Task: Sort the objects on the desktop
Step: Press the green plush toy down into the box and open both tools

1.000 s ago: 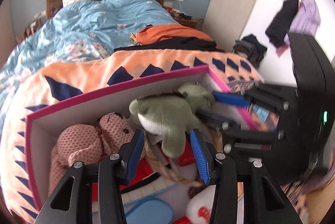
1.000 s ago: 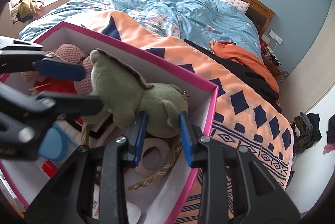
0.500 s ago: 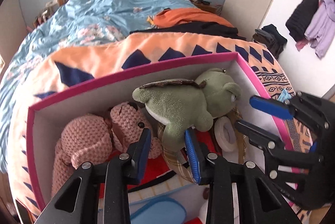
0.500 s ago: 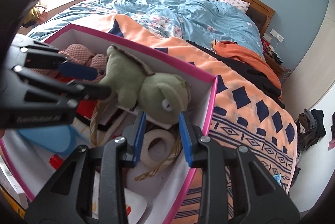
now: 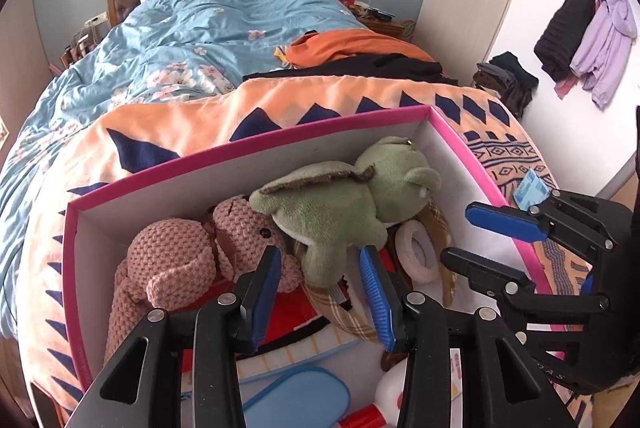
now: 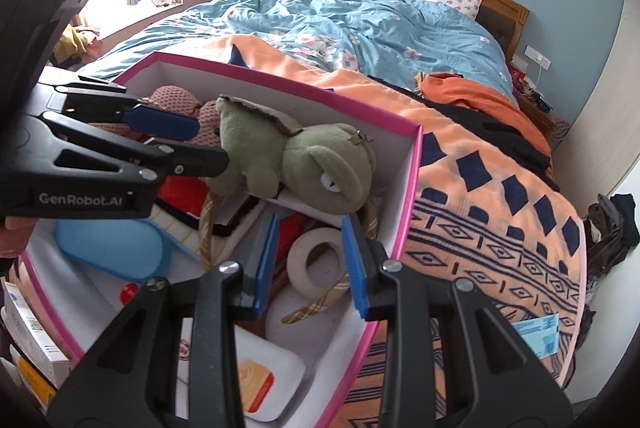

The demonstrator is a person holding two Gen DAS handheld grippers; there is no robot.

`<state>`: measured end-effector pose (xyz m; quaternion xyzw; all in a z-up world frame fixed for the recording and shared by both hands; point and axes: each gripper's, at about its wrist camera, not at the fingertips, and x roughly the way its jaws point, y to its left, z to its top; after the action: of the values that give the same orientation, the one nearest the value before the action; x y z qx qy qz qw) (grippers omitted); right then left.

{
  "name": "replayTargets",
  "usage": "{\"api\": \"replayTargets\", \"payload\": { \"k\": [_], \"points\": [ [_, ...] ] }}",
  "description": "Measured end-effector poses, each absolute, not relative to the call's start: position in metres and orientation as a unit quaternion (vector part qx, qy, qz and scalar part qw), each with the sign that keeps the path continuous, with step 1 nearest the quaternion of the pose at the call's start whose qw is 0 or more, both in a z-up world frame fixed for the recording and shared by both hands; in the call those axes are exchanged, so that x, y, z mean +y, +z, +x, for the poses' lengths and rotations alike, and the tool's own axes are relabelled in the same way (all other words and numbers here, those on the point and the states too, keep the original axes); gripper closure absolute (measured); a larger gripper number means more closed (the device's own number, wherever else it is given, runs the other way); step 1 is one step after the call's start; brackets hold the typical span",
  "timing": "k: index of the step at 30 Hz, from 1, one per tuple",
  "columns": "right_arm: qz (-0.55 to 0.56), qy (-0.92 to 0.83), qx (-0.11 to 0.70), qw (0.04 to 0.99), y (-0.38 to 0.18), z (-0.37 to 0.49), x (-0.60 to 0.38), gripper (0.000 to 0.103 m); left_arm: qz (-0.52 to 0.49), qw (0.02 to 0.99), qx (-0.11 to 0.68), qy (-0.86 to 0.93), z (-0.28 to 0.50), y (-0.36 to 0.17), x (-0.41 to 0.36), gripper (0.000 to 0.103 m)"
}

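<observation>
— Blue pads on both my tongs stand apart. My left gripper (image 5: 320,292) holds nothing; its pads sit just in front of the green plush frog (image 5: 344,204), one by the frog's lower limb, the other by the pink knitted bunny (image 5: 188,264). My right gripper (image 6: 310,264) is also spread with nothing between the pads, poised over the white tape roll (image 6: 316,264).

— Where does the frog lie, and why there?

— It lies on its side in the pink-edged box (image 5: 248,144), across the heap, head toward the box's far right corner, its back end touching the bunny's head. I judge it rests there because soft toys are being gathered along the far wall, on top of the flatter things: a blue oval pad (image 6: 108,244), something red, a plaid strap (image 6: 208,224).

— How much room do you have?

— Little inside. The box is crowded, and its right wall runs just beside my right tongs, so any sideways swing there meets cardboard. My two tools are near each other over the same box; in the left view the right one reaches in across the right rim. Upward and back toward me is free. Beyond the box, the orange patterned blanket (image 6: 500,212) is bare save a small blue packet (image 6: 536,336) near its edge.
</observation>
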<state>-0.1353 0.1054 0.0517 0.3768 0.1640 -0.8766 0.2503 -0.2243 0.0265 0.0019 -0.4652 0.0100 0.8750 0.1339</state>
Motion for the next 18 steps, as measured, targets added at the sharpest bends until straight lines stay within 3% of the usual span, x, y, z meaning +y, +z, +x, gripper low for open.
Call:
{"api": "replayTargets", "payload": {
  "k": [7, 11, 18],
  "points": [
    [0.374, -0.878, 0.145, 0.26, 0.053, -0.126, 0.112, 0.069, -0.447, 0.146, 0.001, 0.883, -0.203, 0.012, 0.021, 0.061],
    [0.36, -0.883, 0.114, 0.28, 0.065, -0.111, 0.125, 0.069, -0.411, 0.168, -0.004, 0.896, -0.173, 0.03, 0.016, 0.051],
    [0.313, -0.89, 0.072, 0.323, 0.096, -0.059, 0.145, 0.066, -0.349, 0.19, -0.006, 0.918, -0.112, 0.066, 0.001, 0.045]
  ]
}}
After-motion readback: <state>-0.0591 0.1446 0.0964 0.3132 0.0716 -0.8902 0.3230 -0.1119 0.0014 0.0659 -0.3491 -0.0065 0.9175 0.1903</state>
